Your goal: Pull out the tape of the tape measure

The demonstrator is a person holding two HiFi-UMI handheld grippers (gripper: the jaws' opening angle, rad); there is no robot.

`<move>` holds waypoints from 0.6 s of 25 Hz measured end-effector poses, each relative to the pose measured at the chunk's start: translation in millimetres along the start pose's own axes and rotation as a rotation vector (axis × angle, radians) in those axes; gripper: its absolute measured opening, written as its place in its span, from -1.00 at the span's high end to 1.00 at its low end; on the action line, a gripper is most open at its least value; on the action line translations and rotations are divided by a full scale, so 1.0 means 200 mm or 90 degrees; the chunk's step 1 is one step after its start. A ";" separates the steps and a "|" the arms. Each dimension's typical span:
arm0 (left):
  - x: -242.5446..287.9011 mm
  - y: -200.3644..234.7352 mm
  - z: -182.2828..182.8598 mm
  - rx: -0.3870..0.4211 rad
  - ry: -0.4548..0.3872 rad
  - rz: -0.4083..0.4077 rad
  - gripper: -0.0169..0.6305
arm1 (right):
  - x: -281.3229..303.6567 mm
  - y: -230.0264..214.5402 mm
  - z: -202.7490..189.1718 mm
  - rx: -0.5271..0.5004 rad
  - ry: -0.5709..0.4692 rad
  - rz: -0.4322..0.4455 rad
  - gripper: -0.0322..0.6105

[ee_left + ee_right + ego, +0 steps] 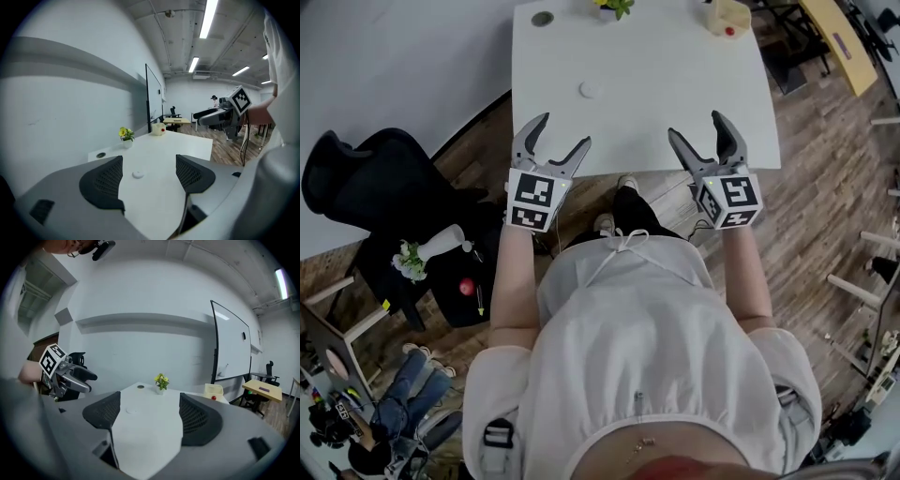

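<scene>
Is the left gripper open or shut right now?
Open. The left gripper has its jaws wide apart with nothing between them; only the white table shows through the gap.

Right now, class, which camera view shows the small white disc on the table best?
The left gripper view: the disc looks largest and clearest there. The head view shows it smaller, from above; the right gripper view shows only a faint pale spot.
</scene>
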State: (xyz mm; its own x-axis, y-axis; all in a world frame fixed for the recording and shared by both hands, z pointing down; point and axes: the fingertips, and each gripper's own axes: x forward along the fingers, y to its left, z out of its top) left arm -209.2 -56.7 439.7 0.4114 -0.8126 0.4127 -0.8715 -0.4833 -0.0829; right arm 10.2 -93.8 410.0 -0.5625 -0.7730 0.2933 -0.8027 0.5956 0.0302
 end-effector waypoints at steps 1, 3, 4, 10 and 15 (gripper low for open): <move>0.06 0.01 -0.01 0.003 0.016 -0.002 -0.15 | 0.04 -0.05 0.00 0.001 0.003 0.005 -0.32; 0.18 0.03 -0.05 -0.002 0.052 -0.006 -0.15 | 0.14 -0.12 -0.02 0.005 0.009 0.019 -0.30; 0.23 0.04 -0.08 -0.006 0.069 -0.009 -0.15 | 0.18 -0.15 -0.04 0.008 0.013 0.026 -0.30; 0.54 0.11 -0.26 0.017 0.178 -0.019 -0.15 | 0.44 -0.28 -0.15 0.024 0.038 0.065 -0.30; 0.76 0.14 -0.45 0.054 0.318 -0.044 -0.15 | 0.57 -0.43 -0.21 0.042 0.054 0.079 -0.30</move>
State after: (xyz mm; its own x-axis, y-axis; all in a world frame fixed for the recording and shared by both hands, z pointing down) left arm -195.1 -163.9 580.6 0.2710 -0.5330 0.8015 -0.8135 -0.5719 -0.1053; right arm 22.6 -223.5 480.7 -0.6413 -0.6716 0.3709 -0.7412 0.6673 -0.0731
